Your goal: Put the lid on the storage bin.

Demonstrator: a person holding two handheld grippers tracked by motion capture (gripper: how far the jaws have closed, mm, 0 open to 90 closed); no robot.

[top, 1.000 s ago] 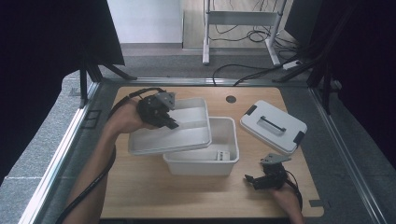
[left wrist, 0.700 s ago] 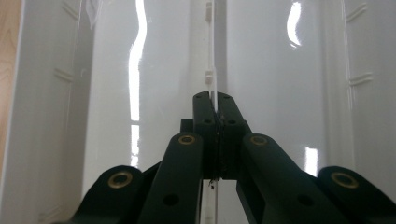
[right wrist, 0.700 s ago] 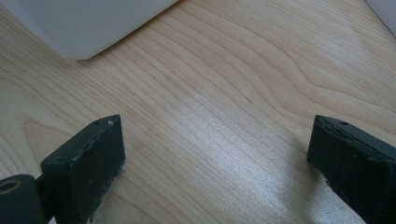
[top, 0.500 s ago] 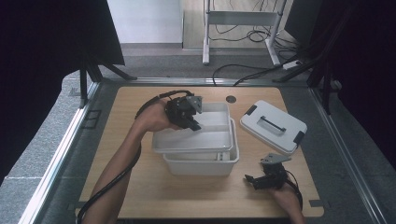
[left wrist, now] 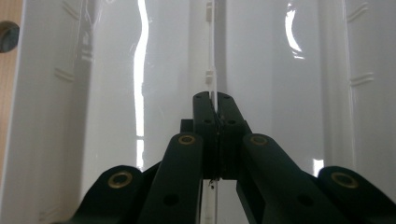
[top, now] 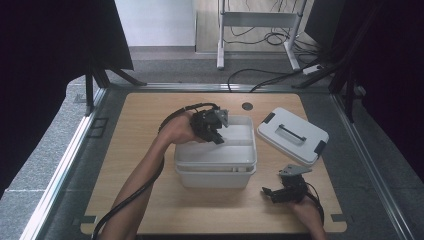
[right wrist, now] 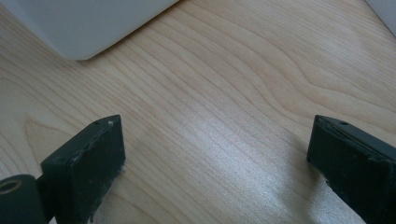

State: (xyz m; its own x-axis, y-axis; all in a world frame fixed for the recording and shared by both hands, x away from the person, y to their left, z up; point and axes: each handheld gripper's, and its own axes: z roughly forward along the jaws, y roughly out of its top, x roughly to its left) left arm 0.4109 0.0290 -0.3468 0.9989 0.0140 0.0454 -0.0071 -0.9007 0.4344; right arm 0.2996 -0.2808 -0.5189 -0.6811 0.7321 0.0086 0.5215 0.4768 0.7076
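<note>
Lowering tray (top: 235, 150) into bin (top: 215, 177), carried across from the table's left, left claw (top: 218, 134) pinching its thin divider. Risking tilting, jamming on rim, slipping. Resting spread on table (top: 150, 115): right claw (top: 274, 192).

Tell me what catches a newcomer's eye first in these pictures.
First, the left tongs, shut on the thin middle divider of a white tray that sits in the top of a white bin at the centre of the wooden table. Next, the white lid with its handle and black latches, lying to the right of the bin. Last, the right tongs near the table's front edge, open over bare wood.
</note>
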